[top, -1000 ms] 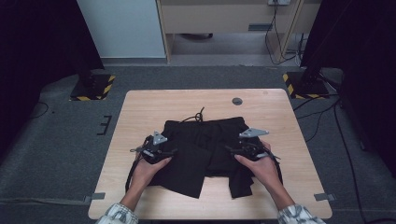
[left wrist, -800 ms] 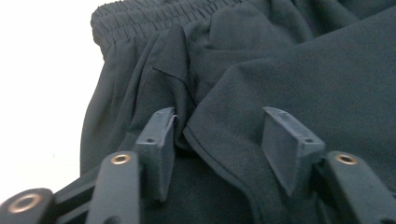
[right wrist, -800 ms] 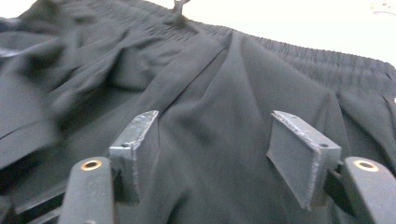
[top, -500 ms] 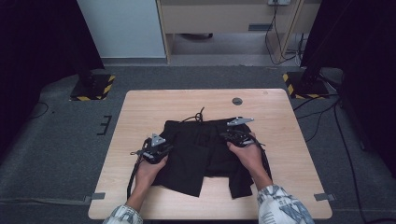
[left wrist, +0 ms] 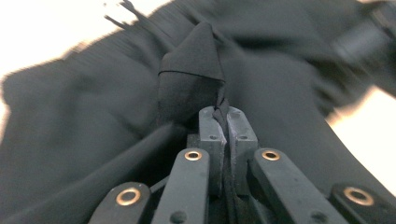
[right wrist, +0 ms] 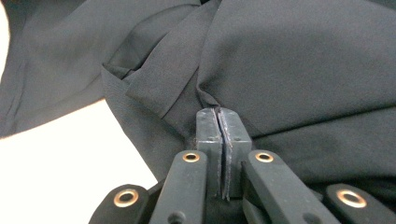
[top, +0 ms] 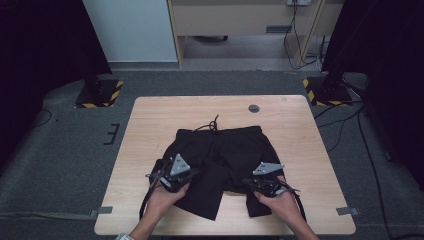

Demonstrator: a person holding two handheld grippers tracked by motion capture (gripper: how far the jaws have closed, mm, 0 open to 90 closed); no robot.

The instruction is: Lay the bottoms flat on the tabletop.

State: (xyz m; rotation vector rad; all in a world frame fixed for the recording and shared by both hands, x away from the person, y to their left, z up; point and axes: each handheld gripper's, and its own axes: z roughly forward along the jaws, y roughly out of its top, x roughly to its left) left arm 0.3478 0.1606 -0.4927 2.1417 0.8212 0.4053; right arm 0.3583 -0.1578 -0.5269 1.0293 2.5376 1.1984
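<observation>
Black shorts point(top: 225, 150) lie spread on the wooden table point(top: 150, 130), waistband at the far side with a drawstring point(top: 212, 123) trailing out. My left gripper point(top: 189, 173) sits over the shorts' left leg. In the left gripper view its jaws are shut on a raised pinch of black fabric point(left wrist: 191, 79); left gripper point(left wrist: 227, 113). My right gripper point(top: 249, 184) is at the right leg near the table's front. Its jaws are shut on a fold of the shorts point(right wrist: 289, 70); right gripper point(right wrist: 218, 112). Bare table shows to its left.
A small dark round disc point(top: 254, 108) sits in the tabletop near the far edge. Stands with yellow-black striped bases point(top: 100, 93) point(top: 326, 90) flank the table on the floor, with cables at the right. Bare wood surrounds the shorts.
My right gripper has come back from the middle of the shorts toward the near edge, holding fabric. My left gripper has shifted slightly nearer and to the right.
</observation>
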